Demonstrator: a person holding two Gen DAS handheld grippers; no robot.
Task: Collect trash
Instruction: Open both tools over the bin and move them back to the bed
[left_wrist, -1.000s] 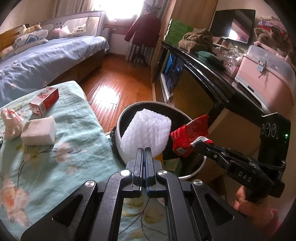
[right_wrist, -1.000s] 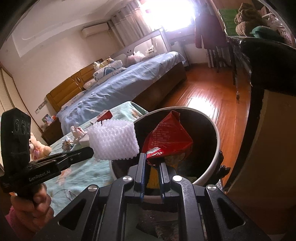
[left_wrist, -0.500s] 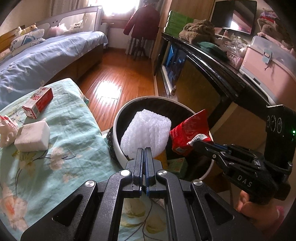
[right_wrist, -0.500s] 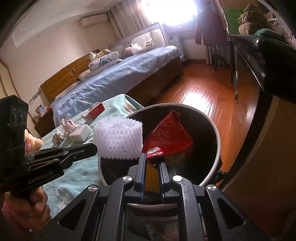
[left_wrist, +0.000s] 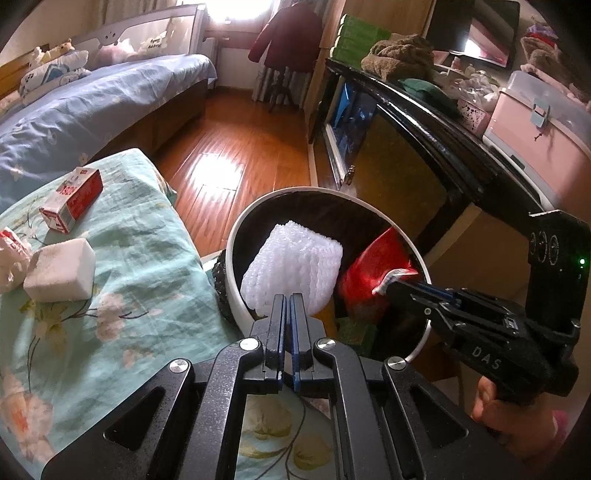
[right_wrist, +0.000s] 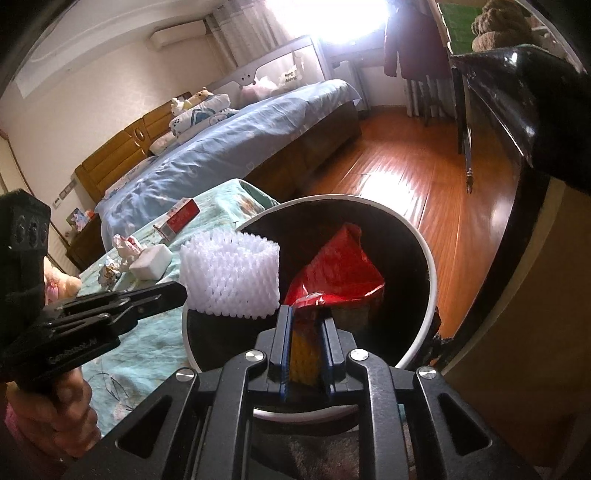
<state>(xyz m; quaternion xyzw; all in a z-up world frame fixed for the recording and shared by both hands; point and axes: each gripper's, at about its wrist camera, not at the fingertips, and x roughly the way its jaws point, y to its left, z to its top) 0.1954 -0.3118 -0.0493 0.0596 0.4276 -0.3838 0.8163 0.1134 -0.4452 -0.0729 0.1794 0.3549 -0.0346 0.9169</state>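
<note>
My left gripper (left_wrist: 287, 301) has its jaws pinched tight on the lower edge of a white foam net (left_wrist: 293, 273), which I hold over the near side of the bin (left_wrist: 236, 240). My right gripper (right_wrist: 306, 314) carries a red wrapper (right_wrist: 334, 269) over the middle of that same bin; its jaws have just been opening a little, a gap shows between them, and the wrapper's crimped bottom edge sits at their tips (whether the pads press on it I cannot tell). The bin is round with a white rim and a dark inside, standing on the floor just beside the flowered cloth (left_wrist: 122, 280). On that cloth lie a red and white box (left_wrist: 72, 199), a white block (left_wrist: 61, 269) and some crumpled paper (left_wrist: 11, 258), all well apart from the bin.
</note>
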